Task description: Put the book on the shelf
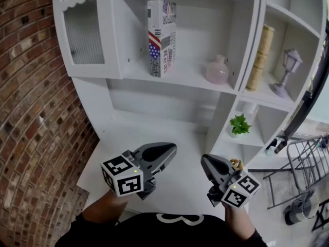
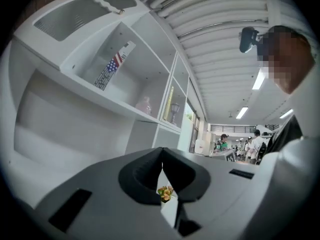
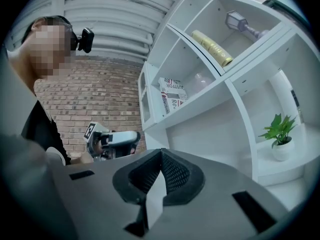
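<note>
Head view, left tongs (image 1: 171,147), right tongs (image 1: 204,159) forward (closed), book (image 1: 161,37) shelved

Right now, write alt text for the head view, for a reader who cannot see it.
A book with a flag-patterned cover stands upright on a white shelf, with a pink vase to its right. Below, the left gripper and right gripper are both shut and empty above the desk. A brick wall stands at the left.
</note>
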Demonstrator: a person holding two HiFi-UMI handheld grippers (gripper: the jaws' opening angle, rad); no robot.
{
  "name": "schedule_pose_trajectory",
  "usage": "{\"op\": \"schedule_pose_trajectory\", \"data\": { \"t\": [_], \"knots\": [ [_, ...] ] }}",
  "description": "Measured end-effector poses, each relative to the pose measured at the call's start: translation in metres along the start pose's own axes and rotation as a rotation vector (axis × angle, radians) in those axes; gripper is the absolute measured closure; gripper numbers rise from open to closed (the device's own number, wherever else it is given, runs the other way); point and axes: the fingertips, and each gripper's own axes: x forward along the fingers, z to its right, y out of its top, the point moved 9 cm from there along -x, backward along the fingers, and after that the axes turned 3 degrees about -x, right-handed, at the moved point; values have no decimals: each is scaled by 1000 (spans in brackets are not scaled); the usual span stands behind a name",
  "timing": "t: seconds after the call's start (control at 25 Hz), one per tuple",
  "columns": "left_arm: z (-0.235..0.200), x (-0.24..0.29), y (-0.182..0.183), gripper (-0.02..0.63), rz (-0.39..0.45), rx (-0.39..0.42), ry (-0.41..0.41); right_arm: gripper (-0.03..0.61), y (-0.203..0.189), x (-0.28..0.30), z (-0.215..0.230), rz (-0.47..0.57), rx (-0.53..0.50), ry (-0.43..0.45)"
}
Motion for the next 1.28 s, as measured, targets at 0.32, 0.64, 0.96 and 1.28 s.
{"op": "schedule_pose_trajectory", "data": {
  "t": [0.32, 0.64, 0.96, 1.28],
  "knots": [
    [10, -2, -40, 611, -34, 2, -76, 571, -2, -3, 0, 22, 23, -31],
    [2, 1, -49, 611, -24, -47, -62, 571, 3, -1, -15, 19, -85, 14],
    [-10, -5, -47, 611, -8, -47, -35, 571, -7, 7, -12, -26, -76, 20],
    [-15, -1, -49, 611, -17, -73, -42, 571, -12, 9, -6, -37, -62, 16]
  ]
}}
